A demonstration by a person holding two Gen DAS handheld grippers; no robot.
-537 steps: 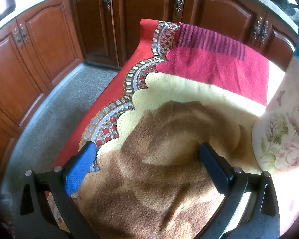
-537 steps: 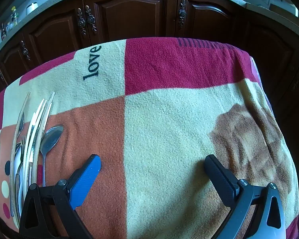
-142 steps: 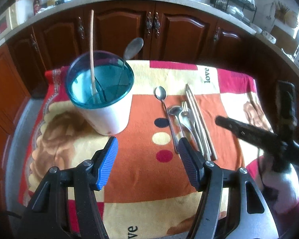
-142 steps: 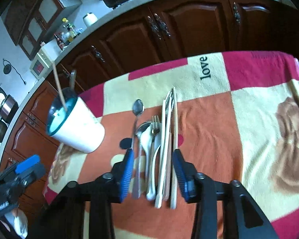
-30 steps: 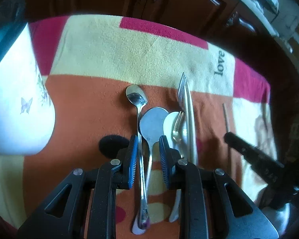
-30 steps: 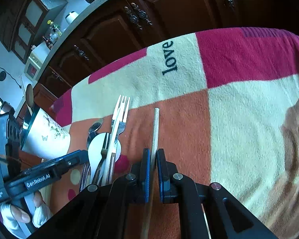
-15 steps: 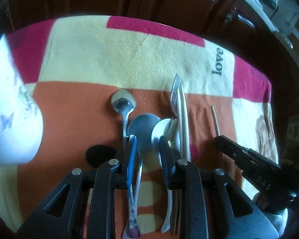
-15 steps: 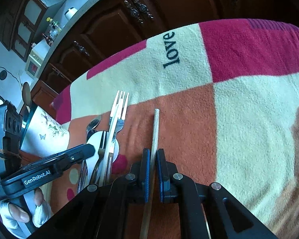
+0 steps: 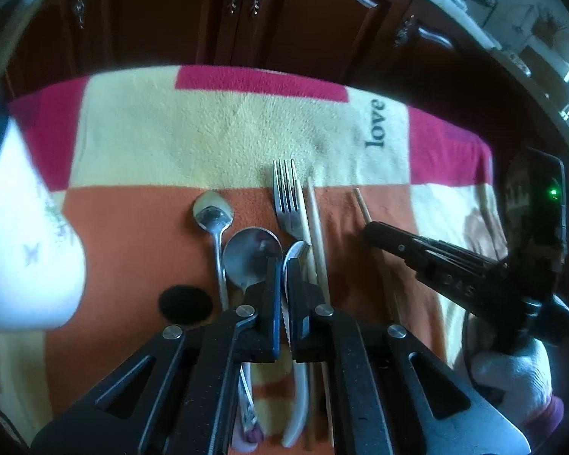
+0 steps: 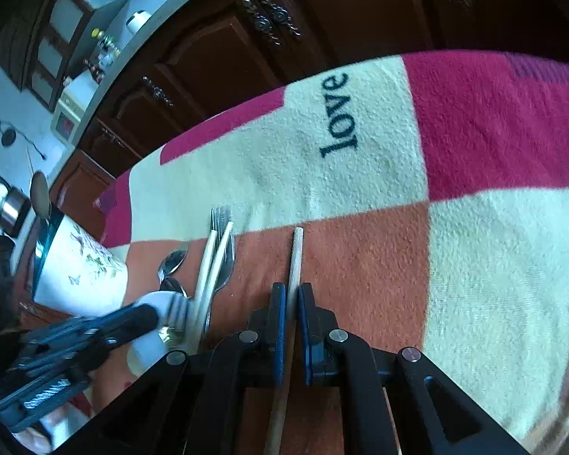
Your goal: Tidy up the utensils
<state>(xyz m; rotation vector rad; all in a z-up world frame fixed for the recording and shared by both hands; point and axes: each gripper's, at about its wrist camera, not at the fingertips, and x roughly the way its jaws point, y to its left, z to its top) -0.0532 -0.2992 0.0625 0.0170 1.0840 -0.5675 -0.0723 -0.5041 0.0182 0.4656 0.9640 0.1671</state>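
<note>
Cutlery lies in a row on the checked towel [image 9: 140, 144]: a small spoon [image 9: 212, 214], a big spoon [image 9: 250, 256], a large fork [image 9: 286, 197], pale chopsticks [image 9: 316, 235] and a white spoon [image 9: 299, 398]. My left gripper [image 9: 282, 263] is over the middle of the row, its jaws closing tight. In the right wrist view a small fork [image 10: 176, 311] sticks out past the left gripper [image 10: 148, 313], pinched in it. My right gripper [image 10: 289, 294] is shut on a single chopstick [image 10: 296, 250], which lies along the orange square.
A white floral cup [image 9: 19, 250] with a blue rim stands at the left; a spoon [image 10: 40, 193] stands in it. Dark wooden cabinets [image 9: 163, 11] run behind the towel's far edge. A gloved hand [image 9: 512, 379] holds the right gripper [image 9: 370, 229] at the right.
My left jaws, which stood a little apart over the spoon and fork handles, have closed together on the small fork and lifted slightly. The right gripper stays shut on the chopstick.
</note>
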